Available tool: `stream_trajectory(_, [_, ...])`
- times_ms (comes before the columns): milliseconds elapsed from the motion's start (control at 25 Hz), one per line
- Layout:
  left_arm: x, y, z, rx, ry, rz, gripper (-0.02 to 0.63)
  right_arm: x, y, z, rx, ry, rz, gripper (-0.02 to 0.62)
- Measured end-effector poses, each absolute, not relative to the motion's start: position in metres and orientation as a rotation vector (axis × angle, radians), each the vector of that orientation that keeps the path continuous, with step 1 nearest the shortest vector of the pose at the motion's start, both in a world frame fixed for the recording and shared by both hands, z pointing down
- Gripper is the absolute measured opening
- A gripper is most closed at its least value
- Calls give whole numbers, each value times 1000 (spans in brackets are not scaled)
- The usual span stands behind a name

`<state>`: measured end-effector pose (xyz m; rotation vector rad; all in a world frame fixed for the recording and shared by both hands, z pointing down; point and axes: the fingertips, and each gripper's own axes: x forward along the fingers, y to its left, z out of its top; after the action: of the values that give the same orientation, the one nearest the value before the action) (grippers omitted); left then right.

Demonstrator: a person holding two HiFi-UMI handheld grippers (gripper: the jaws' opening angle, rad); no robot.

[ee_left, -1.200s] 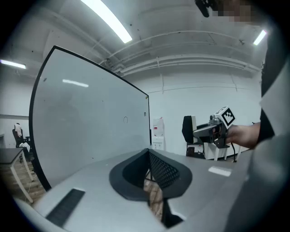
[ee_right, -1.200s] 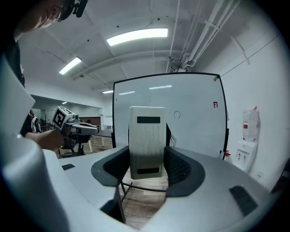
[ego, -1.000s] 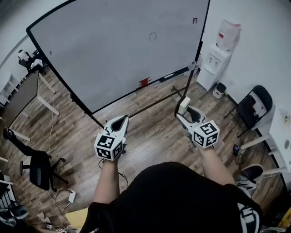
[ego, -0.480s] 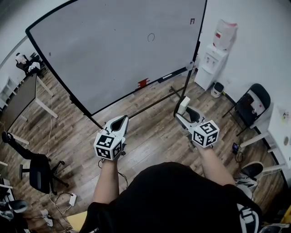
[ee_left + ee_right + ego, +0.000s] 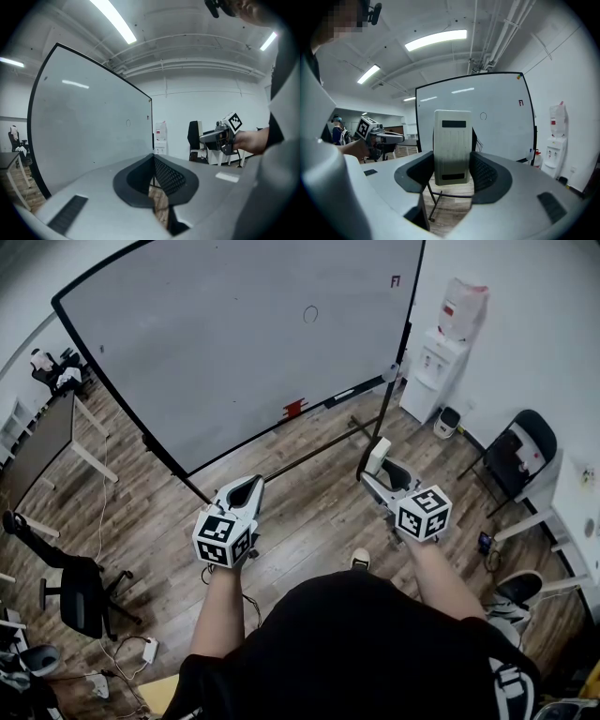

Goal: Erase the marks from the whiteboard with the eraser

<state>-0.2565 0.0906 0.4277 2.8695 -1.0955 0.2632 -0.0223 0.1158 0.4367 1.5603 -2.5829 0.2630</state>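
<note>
A black wheeled office chair [image 5: 80,587] stands at the far left on the brown wood-plank floor [image 5: 309,512]; beside it rises the large white black-framed whiteboard [image 5: 234,343] on its stand, bearing a small drawn circle [image 5: 310,313] and a small dark mark [image 5: 396,281] near its upper right corner; a small red object [image 5: 295,410] sits on its bottom ledge. The left gripper [image 5: 248,484] hovers over the floor, well apart from the board, its jaws pressed together with nothing between them. The right gripper [image 5: 380,472] is clamped on the pale grey rectangular eraser [image 5: 378,457], which stands upright between the jaws, held in the air short of the board and not touching it; the right gripper view shows the eraser [image 5: 452,146] in front of the whiteboard [image 5: 501,131]. A white water dispenser [image 5: 434,371] stands right of the board; farther right is a black chair [image 5: 520,456].
</note>
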Motion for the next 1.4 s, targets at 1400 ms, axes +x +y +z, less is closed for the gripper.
stream_trajectory(1400, [-194,17,455,2802,-1180,352,11,56,30,469,1507,-2584,341,232])
